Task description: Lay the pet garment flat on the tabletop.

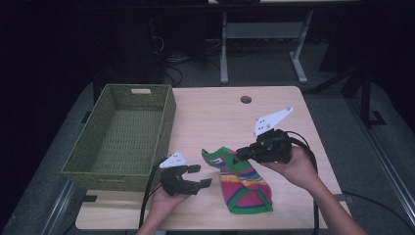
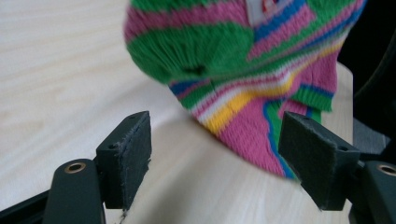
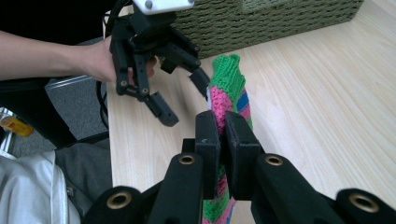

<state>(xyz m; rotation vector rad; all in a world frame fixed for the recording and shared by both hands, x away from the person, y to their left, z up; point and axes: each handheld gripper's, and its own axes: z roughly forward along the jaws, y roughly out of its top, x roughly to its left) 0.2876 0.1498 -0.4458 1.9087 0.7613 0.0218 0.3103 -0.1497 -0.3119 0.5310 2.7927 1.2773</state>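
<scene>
Brightly lit table (image 1: 293,105), dark surroundings, blurred sock (image 2: 243,60) close up, soft shadows

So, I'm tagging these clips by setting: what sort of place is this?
Probably a lab or workshop rather than a home. A bare light wood table with a cable hole stands on grey carpet, metal desk legs and loose cables sit behind it, and the room is dark. A striped sock and woven basket look like staged props.

I counted one striped sock (image 1: 243,181) on one wooden table (image 1: 210,112), one green woven basket (image 1: 123,134), two handheld grippers: left gripper (image 1: 199,175), right gripper (image 1: 238,157). Two hands were in frame. One round hole (image 1: 245,100) was in the tabletop.
</scene>
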